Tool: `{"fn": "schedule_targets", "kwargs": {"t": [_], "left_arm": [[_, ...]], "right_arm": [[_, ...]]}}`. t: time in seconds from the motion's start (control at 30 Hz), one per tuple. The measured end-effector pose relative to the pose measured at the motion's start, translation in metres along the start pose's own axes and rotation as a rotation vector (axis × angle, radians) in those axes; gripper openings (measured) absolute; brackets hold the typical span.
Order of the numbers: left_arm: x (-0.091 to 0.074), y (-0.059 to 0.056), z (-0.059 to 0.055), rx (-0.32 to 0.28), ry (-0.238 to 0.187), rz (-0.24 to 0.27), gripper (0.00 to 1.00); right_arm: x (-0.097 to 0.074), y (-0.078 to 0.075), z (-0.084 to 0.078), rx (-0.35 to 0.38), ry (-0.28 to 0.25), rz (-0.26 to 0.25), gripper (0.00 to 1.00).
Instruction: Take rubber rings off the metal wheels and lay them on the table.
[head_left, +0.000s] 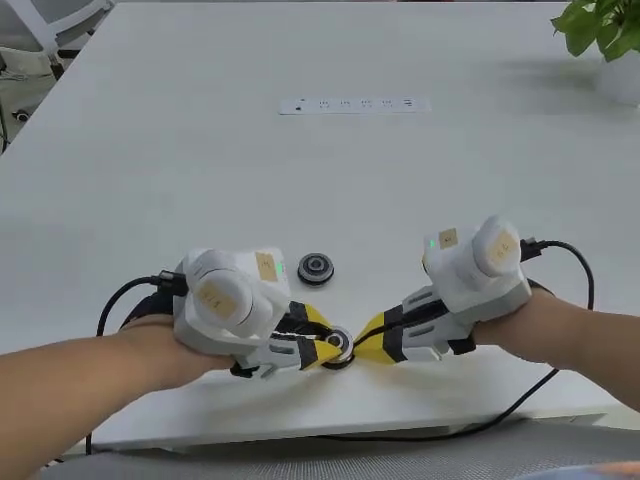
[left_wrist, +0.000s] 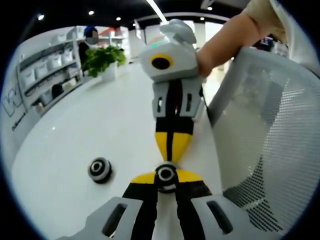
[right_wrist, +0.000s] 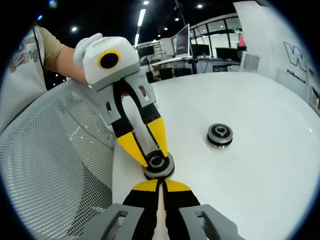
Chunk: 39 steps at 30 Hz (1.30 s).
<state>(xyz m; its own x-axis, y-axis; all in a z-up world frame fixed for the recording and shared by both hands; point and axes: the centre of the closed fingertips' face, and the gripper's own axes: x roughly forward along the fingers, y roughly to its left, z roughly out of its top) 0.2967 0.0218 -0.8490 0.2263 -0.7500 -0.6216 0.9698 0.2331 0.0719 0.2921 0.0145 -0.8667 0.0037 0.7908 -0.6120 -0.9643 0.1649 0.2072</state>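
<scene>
Count: 2 metal wheels (right_wrist: 159, 165), near wheel (head_left: 338, 345) plus far wheel (head_left: 316, 268) just behind it. 2 grippers (left gripper (head_left: 328, 350), right gripper (head_left: 366, 340), either side of the near wheel). 1 desk (head_left: 200, 150), 1 outlet strip (head_left: 355, 104), 1 plant (head_left: 600, 25), 1 mesh chair (left_wrist: 270, 125).

In the head view the left gripper (head_left: 322, 350) and right gripper (head_left: 367, 347) are meeting over a metal wheel (head_left: 339, 345), and their yellow tips are covering most of it. Whether the right gripper's closed tips are pinching a rubber ring is staying hidden. The second wheel (head_left: 316, 268), farther out, is appearing too small to tell if a ring is sitting on it. The markings on the far socket strip (head_left: 355, 105) are reading as specks. The picture's edge is cutting the plant (head_left: 600, 25) at far right and the chair (head_left: 40, 30) at far left. The right gripper's cable (head_left: 572, 255) is passing behind the forearm (head_left: 560, 335).
</scene>
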Motion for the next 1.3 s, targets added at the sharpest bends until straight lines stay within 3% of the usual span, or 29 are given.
{"fn": "schedule_targets", "kwargs": {"t": [0.9, 1.3], "left_arm": [[-0.0006, -0.0002, -0.0003, 0.016, 0.001, 0.004, 0.13], [-0.0003, -0.0003, -0.0006, 0.017, 0.005, 0.010, 0.13]], "right_arm": [[-0.0044, -0.0005, 0.0010, 0.130, -0.030, 0.016, 0.00], [-0.0069, -0.0043, 0.0026, 0.279, -0.083, 0.030, 0.00]]}}
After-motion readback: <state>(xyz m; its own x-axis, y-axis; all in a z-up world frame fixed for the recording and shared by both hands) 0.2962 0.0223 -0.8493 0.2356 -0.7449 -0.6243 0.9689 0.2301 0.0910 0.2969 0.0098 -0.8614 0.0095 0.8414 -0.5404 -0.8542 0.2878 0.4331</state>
